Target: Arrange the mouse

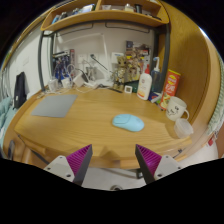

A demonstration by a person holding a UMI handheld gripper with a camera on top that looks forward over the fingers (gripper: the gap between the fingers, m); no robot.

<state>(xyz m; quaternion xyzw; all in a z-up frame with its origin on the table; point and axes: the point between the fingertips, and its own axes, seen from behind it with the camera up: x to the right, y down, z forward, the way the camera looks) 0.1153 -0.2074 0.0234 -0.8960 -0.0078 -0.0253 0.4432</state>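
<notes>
fingers of the gripper (113,160) stand wide apart with nothing between them, pink pads facing inward. well beyond them, a light blue mouse (127,122) lies on the wooden table (85,125). a grey mouse mat (55,105) sits off to the left of it, well apart. a white mug (177,108) stands to the right of the mouse, a white bottle (145,85) behind.
</notes>
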